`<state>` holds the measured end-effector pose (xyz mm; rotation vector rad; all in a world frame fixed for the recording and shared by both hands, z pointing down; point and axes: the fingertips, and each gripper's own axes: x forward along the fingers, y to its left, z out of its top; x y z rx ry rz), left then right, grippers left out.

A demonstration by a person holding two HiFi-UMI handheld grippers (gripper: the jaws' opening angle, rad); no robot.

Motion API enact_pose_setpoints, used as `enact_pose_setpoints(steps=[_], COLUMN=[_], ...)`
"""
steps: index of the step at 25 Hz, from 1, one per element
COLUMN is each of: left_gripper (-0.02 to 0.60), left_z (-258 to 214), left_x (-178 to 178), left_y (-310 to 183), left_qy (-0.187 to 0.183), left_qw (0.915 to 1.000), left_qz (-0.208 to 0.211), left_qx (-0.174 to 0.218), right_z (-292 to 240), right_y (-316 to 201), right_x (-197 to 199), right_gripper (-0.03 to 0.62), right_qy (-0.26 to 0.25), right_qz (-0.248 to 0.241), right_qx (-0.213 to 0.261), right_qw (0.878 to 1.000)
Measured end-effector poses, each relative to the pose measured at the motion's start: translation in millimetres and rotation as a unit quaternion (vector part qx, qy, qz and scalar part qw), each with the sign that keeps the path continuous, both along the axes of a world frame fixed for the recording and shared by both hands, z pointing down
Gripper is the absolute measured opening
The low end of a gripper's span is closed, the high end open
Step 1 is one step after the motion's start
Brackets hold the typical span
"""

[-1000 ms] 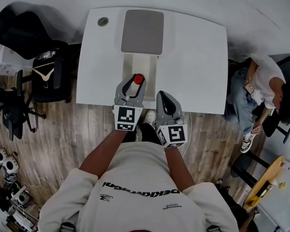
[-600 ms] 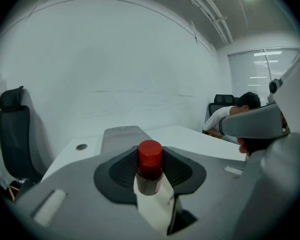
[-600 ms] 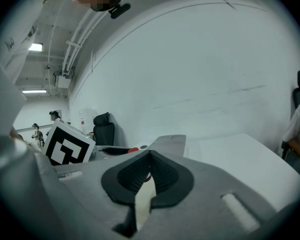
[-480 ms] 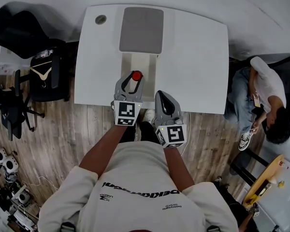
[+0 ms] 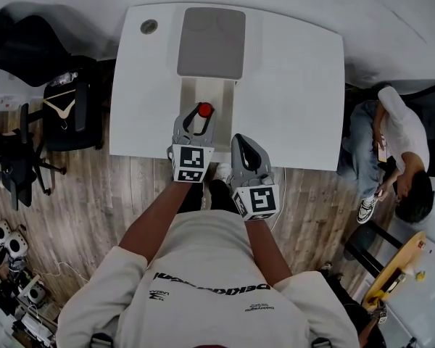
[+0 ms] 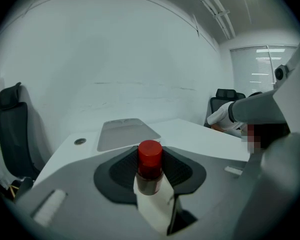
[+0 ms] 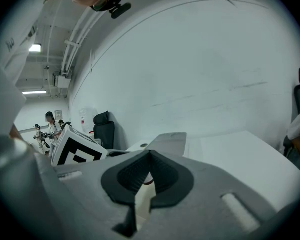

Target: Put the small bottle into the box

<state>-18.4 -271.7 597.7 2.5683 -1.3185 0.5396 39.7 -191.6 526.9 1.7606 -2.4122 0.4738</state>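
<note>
A small dark bottle with a red cap (image 5: pixel 204 110) stands upright between the jaws of my left gripper (image 5: pixel 196 117), which is shut on its body. In the left gripper view the red cap (image 6: pixel 150 155) rises above the black pads (image 6: pixel 182 170). The bottle hangs over the open cream box (image 5: pixel 190 96) near the table's front edge. The box's grey lid (image 5: pixel 212 43) lies flat behind it. My right gripper (image 5: pixel 242 141) hovers at the front edge just right of the box, shut with nothing in it; its pads (image 7: pixel 166 176) meet at the tips.
The white table (image 5: pixel 297 85) has a round cable hole (image 5: pixel 148 27) at its back left. Black chairs (image 5: pixel 65 114) stand to the left on the wood floor. A seated person (image 5: pixel 391 143) is close to the table's right side.
My left gripper has carried the bottle a little forward over the box. The right gripper has barely moved. The seated person at the right has shifted.
</note>
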Motion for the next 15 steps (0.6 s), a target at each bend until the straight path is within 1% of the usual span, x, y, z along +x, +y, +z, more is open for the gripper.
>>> enact_pose_setpoints(steps=[7, 15], left_gripper=[0.150, 0.150], left_z=[8.5, 24.6], left_x=[3.2, 5.7], left_y=[-3.7, -4.6], left_qy=[-0.008, -0.014], left_qw=[0.9999, 0.9997], left_qz=[0.003, 0.001], left_qx=[-0.006, -0.023], right_z=[0.5, 5.5], right_y=[-3.5, -2.9], right_x=[0.9, 4.6], right_gripper=[-0.002, -0.002], right_qy=[0.000, 0.001], right_qz=[0.000, 0.001], right_qx=[-0.001, -0.006], right_qw=[1.000, 1.000])
